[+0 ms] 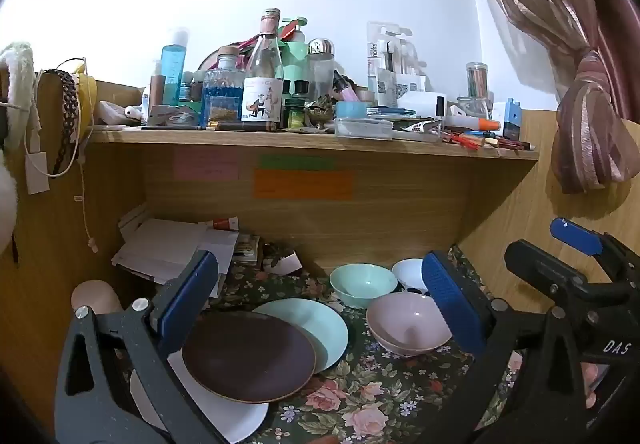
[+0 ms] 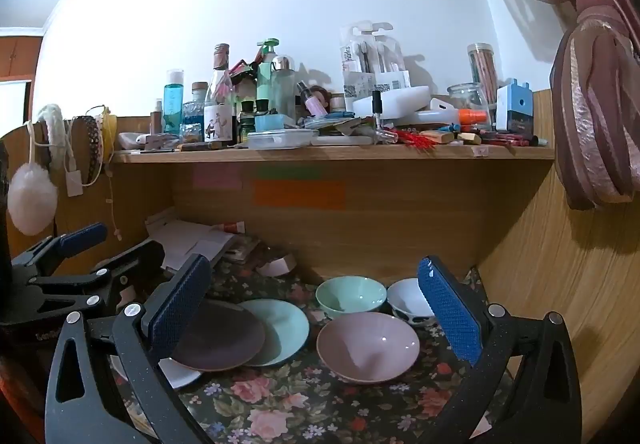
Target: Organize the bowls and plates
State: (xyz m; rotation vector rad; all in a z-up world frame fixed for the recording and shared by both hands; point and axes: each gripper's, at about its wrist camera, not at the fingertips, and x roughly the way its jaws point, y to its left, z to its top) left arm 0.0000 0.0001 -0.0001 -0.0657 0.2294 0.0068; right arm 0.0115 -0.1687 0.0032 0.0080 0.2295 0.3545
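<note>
Three plates overlap on the floral cloth [image 1: 360,396]: a brown plate [image 1: 248,356] on top, a teal plate [image 1: 324,328] behind it and a white plate [image 1: 224,408] beneath. To their right stand a teal bowl [image 1: 362,282], a pink bowl [image 1: 408,322] and a white bowl with dark spots [image 1: 410,272]. My left gripper [image 1: 320,284] hangs open in front of the plates, holding nothing. My right gripper [image 2: 316,284] is open too, facing the pink bowl [image 2: 368,344] and teal bowl [image 2: 350,296], apart from both. Each gripper shows at the edge of the other's view.
A wooden shelf [image 1: 312,142] crowded with bottles and jars overhangs the nook. Loose papers [image 1: 168,248] lie at the back left. Wooden walls close in left, right and behind. A tied curtain [image 2: 592,132] hangs at the right.
</note>
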